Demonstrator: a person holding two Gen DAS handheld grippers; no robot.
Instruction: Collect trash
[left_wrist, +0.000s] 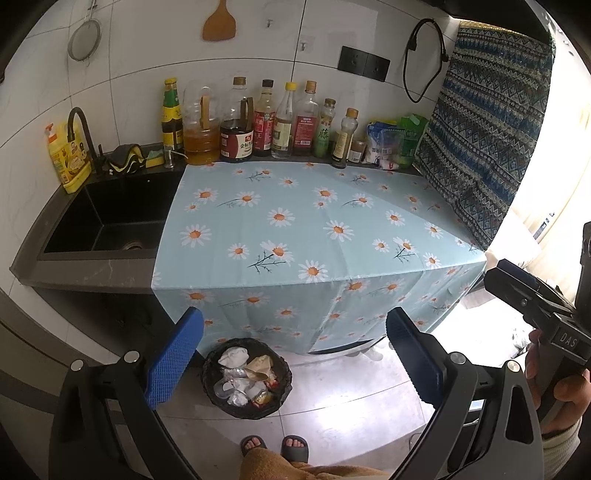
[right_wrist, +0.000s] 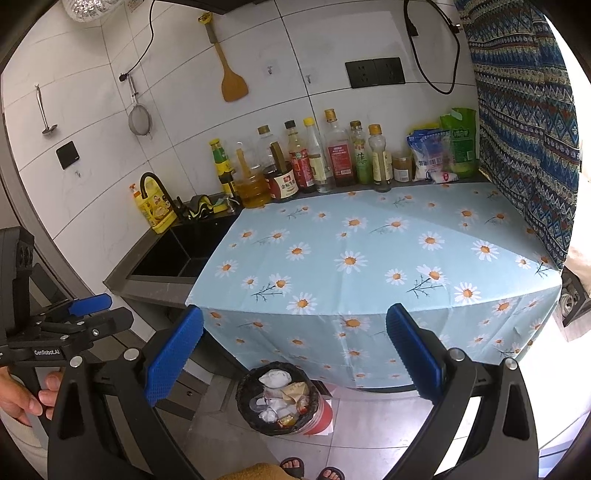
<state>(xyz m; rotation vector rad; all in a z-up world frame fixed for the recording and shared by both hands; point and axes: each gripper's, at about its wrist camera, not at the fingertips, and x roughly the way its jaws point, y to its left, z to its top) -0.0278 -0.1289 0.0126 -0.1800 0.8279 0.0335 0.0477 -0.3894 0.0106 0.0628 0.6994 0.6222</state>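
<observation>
Left gripper (left_wrist: 293, 360) spread wide, trash bin (left_wrist: 246, 376) below, daisy cloth (left_wrist: 314, 229) bare

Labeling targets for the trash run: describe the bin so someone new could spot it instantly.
Start at the counter draped in the blue daisy tablecloth; follow its hanging front edge down to the grey tiled floor. There, below the cloth's left end, stands the trash bin, a small round one lined with a black bag. It is the only container on the floor, holding crumpled white paper and wrappers, just ahead of the person's sandaled feet.
</observation>
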